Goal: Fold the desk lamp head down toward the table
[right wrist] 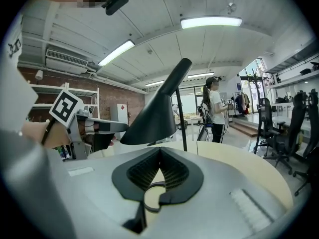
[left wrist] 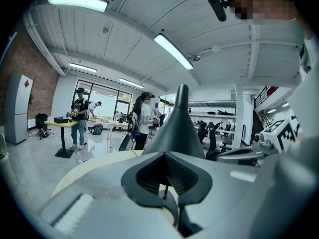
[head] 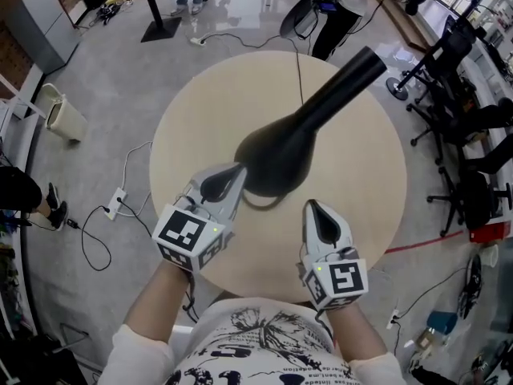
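1. Desk lamp head [head: 276,155]: black cone hanging over the mid of the round worktop [head: 361,207], mouth down. Its long neck [head: 346,77] is angled up & away from the person. Not yet folded down.
2. Left tool [head: 236,175]: jaws together at the tips, nothing between them. Tips are right at the cone's near-left rim; touching or just short, can't tell.
3. Right tool [head: 314,212]: jaws likewise closed, empty. It's near the cone's near-right side but apart from it, over the worktop.
4. Step in hand, imo: closing in on the cone before the push.
   - Open one tool & take the cone near its narrow part, or press on top of it, & go slow along whatever joint it turns on.
   - The other tool should steady the stem [right wrist: 184,126] or base so the lamp doesn't tip or slide.
   - The cone looks smooth, prob slippery, so push square, not glancing.
5. Head view: shows both tools' spots round the cone from above, but gives no read on the cone's height over the worktop.
6. Right gripper view: side profile, w/ the cone's tilt, the thin stem down to the worktop, air under the rim & the left tool beyond the cone.
7. Left gripper view: cone dead ahead, right tool at the far right edge.
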Available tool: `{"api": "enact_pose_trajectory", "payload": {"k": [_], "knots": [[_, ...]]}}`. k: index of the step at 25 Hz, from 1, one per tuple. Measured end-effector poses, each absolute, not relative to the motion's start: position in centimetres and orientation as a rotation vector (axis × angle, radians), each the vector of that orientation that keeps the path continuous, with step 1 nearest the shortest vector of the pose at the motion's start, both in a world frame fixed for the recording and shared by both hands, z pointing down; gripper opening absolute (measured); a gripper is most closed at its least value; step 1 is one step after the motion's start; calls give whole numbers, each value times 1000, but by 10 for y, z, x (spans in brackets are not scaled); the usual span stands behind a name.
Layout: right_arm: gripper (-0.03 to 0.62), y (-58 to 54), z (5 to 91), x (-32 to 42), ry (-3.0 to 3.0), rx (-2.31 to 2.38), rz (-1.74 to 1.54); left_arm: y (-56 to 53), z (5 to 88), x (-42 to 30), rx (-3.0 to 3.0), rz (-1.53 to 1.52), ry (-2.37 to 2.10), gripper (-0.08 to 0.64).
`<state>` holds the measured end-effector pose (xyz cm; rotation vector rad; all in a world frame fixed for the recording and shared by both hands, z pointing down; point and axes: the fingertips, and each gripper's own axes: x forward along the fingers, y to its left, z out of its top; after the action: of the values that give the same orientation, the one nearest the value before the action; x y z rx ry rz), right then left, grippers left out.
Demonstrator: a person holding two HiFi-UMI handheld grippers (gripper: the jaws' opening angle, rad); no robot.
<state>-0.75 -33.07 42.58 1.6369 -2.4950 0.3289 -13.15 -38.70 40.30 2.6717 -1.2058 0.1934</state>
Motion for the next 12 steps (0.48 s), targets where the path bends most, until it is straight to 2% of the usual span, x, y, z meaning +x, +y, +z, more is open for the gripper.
{"api": "enact_pose_trajectory", "payload": {"k": [12], "knots": [[9,-337,436,-4,-2493,1582,383,-392,413,-132,2643,160,-1220,3]]}}
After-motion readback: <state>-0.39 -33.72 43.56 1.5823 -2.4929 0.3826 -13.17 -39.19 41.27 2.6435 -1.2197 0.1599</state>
